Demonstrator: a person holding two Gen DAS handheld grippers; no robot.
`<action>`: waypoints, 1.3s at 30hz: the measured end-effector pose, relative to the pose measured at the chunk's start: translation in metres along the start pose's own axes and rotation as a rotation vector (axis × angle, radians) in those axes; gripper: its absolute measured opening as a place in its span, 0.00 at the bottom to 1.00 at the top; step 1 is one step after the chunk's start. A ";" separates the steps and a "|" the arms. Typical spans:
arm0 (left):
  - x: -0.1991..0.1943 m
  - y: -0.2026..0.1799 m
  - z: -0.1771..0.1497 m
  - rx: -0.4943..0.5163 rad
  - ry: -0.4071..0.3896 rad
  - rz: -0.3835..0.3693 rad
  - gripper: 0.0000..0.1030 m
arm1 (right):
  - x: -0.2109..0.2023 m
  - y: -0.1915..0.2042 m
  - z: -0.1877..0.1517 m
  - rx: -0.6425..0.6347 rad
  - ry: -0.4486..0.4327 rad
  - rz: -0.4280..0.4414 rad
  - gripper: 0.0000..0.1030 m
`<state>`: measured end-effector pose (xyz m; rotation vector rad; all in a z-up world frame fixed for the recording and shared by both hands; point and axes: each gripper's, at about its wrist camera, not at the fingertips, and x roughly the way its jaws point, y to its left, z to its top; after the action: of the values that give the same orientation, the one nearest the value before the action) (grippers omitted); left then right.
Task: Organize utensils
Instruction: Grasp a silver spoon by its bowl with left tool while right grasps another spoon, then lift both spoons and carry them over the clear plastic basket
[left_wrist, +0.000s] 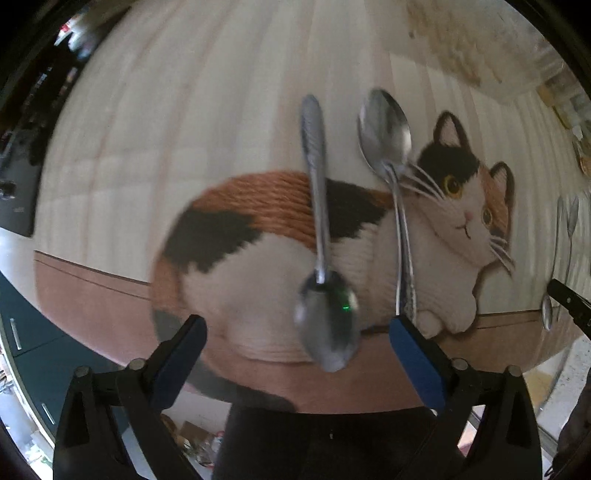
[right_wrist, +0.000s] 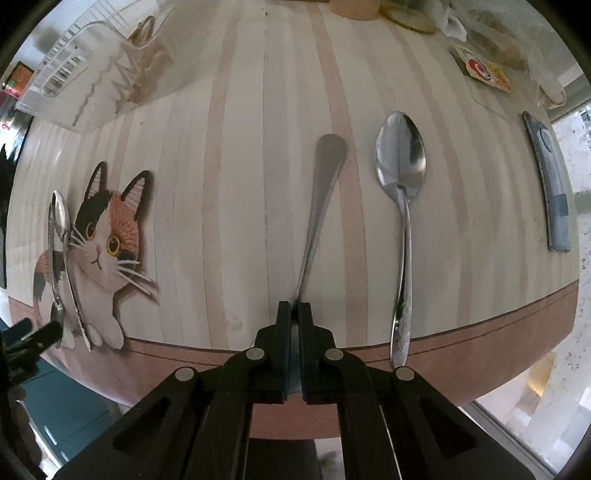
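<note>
On the striped mat (right_wrist: 236, 184), right tongs (right_wrist: 294, 314) pinch a slim steel handle (right_wrist: 317, 206)

Bare striped worktop (right_wrist: 184, 221) lies open between the cat picture (right_wrist: 107, 236) and the spoon handle (right_wrist: 317, 206). A spoon (right_wrist: 400, 206) lies just right of it, a grey bar (right_wrist: 550, 192) farther right. A clear rack (right_wrist: 92, 62) and clutter crowd the far edge.

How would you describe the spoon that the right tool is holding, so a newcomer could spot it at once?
Start at the striped mat, right of its printed cat. Two spoons lie side by side there. Yours is the left spoon, its handle end pointing away and its near end clamped in the right tool; its neighbour lies free, bowl away.
</note>
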<state>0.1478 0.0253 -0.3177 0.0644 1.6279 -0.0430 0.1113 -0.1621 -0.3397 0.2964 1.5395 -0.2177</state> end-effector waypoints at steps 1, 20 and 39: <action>0.003 -0.002 -0.001 -0.001 0.008 -0.004 0.76 | -0.001 -0.005 0.002 0.004 0.003 0.007 0.04; -0.013 0.065 0.014 -0.115 -0.077 0.046 0.31 | -0.048 0.012 0.064 -0.003 -0.069 0.165 0.42; -0.008 0.147 0.016 -0.222 -0.117 0.032 0.31 | -0.015 0.196 0.069 -0.413 -0.164 -0.042 0.29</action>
<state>0.1744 0.1707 -0.3086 -0.0817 1.5048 0.1558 0.2391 0.0001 -0.3141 -0.0792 1.3908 0.0453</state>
